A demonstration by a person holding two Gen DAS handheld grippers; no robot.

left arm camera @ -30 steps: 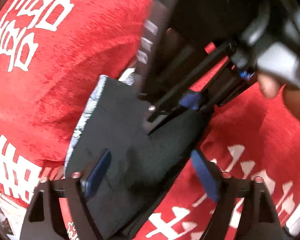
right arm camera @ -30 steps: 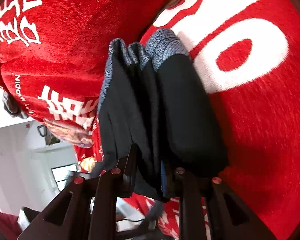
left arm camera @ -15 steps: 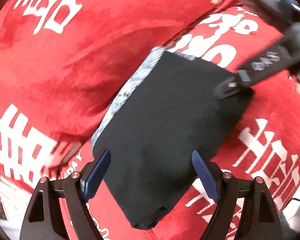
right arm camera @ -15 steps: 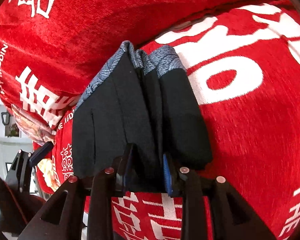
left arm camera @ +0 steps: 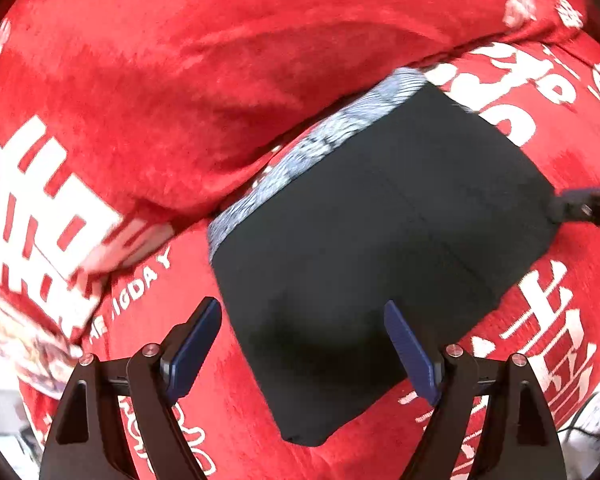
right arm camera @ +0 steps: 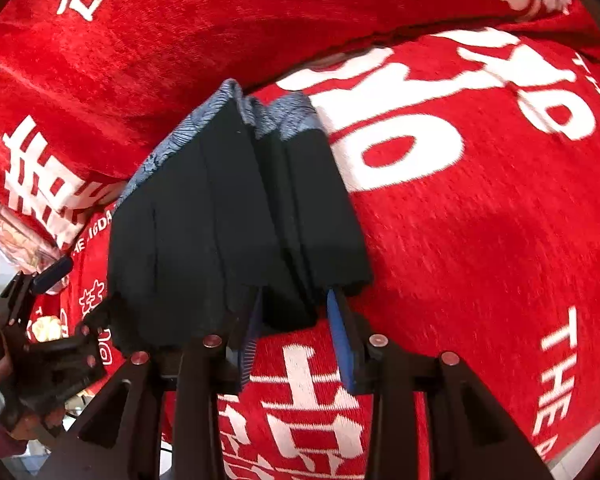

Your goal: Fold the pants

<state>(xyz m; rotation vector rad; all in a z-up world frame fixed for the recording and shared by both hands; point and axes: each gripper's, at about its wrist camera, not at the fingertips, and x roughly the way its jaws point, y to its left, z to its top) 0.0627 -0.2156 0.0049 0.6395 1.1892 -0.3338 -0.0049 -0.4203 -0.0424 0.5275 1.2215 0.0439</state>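
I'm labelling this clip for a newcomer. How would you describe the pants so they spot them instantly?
Start at the red blanket with big white characters that fills the view. On it lies a compact folded bundle, the black pants. It is the only dark thing there, with a blue-grey patterned band along one edge.

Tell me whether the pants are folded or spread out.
Folded: the pants form a compact black rectangle, stacked layers showing at the right gripper.

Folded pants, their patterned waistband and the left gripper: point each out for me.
folded pants [left arm camera: 380, 248], left wrist view, middle of the black top layer.
patterned waistband [left arm camera: 320, 140], left wrist view, the grey-blue edge strip.
left gripper [left arm camera: 300, 344], left wrist view, midway between the blue fingertips.
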